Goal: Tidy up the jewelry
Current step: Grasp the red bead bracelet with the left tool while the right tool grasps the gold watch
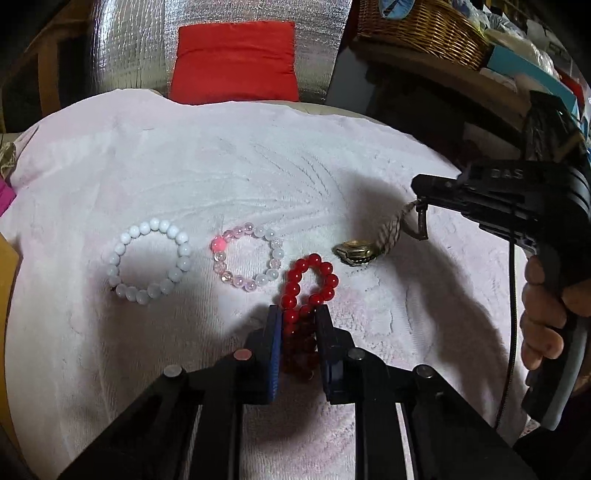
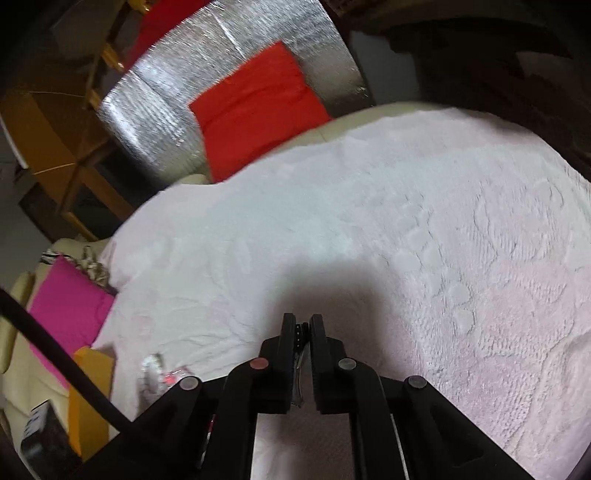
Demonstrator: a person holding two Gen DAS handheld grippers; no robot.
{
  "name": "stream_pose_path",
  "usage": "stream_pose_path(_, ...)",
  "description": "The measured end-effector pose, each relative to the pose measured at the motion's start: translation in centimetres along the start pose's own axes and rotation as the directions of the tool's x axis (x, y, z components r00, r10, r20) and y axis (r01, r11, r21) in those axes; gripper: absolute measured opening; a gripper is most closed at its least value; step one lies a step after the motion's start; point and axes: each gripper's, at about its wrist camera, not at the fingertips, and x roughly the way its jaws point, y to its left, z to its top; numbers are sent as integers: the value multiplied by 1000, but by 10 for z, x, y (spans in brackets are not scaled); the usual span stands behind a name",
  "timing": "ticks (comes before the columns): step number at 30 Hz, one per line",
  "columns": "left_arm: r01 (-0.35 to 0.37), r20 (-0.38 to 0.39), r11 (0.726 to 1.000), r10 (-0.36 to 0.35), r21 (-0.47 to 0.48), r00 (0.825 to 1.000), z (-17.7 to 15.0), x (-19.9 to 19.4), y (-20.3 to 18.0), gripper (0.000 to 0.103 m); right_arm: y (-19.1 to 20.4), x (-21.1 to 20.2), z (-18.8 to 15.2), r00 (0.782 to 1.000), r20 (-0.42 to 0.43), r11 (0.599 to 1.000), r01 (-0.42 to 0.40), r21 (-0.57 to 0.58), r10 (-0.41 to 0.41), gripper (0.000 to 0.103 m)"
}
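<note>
On a pale pink towel lie a white bead bracelet and, to its right, a pink and clear bead bracelet. My left gripper is shut on a red bead bracelet, squeezed into a narrow loop that reaches forward onto the towel. At the right, my right gripper is shut on the strap of a gold watch; the watch hangs down with its face at the towel. In the right wrist view the right gripper pinches the strap between its pads.
A red cushion leans on a silver foil panel behind the towel. A wicker basket stands on a shelf at the back right. A hand grips the right tool. A magenta cushion and an orange box lie off the towel's left edge.
</note>
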Motion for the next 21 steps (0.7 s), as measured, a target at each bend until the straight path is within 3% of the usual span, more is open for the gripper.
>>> stream_pose_path(5,11,22,1000,-11,2,1000,-1,-16,3,19,-8,-19,-5,999,-3,999,-51,6,51,6)
stream_pose_path(8,4,39,1000,-4,5,999,-3,-25,4,19,-10,-20,-8,998,-46,999,-35,13,36,6)
stream_pose_path(12,-21,50,1000,21,7,999,-4,-32,7,19,-28,-12,-10,992,-116,996,-29,87,39,11)
stream_pose_path(14,-29,51,1000,28,11,998,-5,-35,11,9,-34,-9,-11,988,-147,993,-25,117,42,16)
stream_pose_path(16,-35,49,999,34,7,998,-7,-37,14,9,-40,-4,-13,984,-175,990,-13,140,38,23)
stream_pose_path(21,-26,52,1000,26,-3,998,-7,-41,20,9,-41,9,-18,975,-220,988,21,153,14,23)
